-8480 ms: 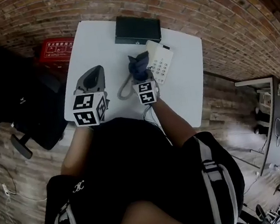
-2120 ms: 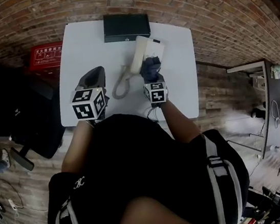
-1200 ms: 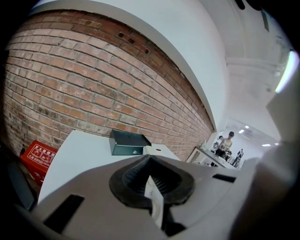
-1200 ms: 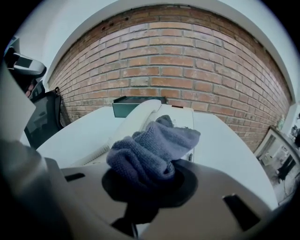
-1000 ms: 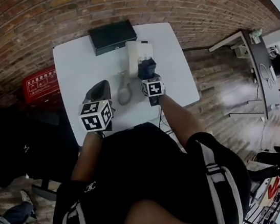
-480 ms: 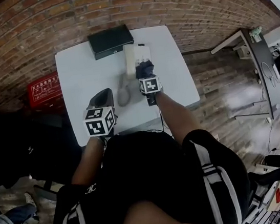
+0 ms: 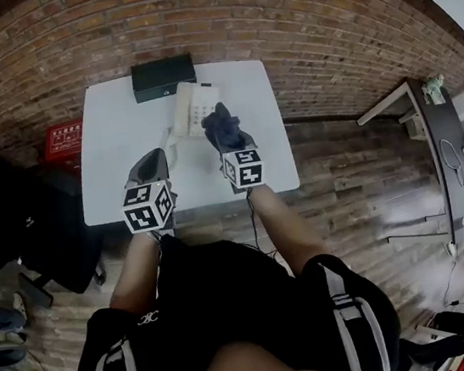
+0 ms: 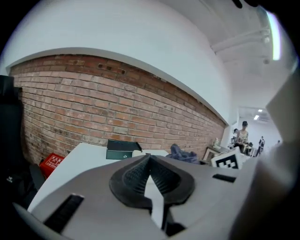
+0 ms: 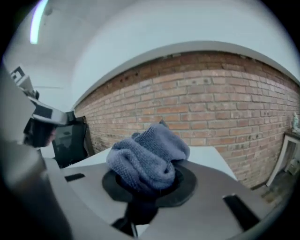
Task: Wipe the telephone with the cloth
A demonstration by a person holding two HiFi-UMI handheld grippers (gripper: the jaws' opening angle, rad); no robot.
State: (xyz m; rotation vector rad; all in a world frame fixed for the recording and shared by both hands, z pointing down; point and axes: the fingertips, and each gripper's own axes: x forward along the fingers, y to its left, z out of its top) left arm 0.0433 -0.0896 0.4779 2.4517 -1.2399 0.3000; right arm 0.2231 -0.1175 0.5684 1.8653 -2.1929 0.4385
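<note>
The white telephone [image 7: 194, 108] lies at the back middle of the white table [image 7: 113, 128], with its coiled cord [image 7: 167, 140] trailing toward me. My right gripper [image 7: 227, 141] is shut on a bunched blue-grey cloth [image 7: 222, 126] at the phone's near right corner. In the right gripper view the cloth [image 9: 149, 157] bulges out of the jaws and hides the phone. My left gripper [image 7: 152, 157] hovers over the table's front left with its jaws shut on nothing. The left gripper view shows the phone [image 8: 142, 153] and the cloth [image 8: 183, 153] beyond its tips [image 8: 149, 157].
A black box [image 7: 164, 78] sits at the table's back edge, just behind the phone. A red case [image 7: 62, 137] lies on the floor to the left, near a black chair [image 7: 13, 211]. Brick wall stands behind. A person [image 8: 243, 133] stands far off.
The right gripper with the cloth has drawn back off the phone's keypad to its near right corner. My head view has shifted. The left gripper stays shut at the front left.
</note>
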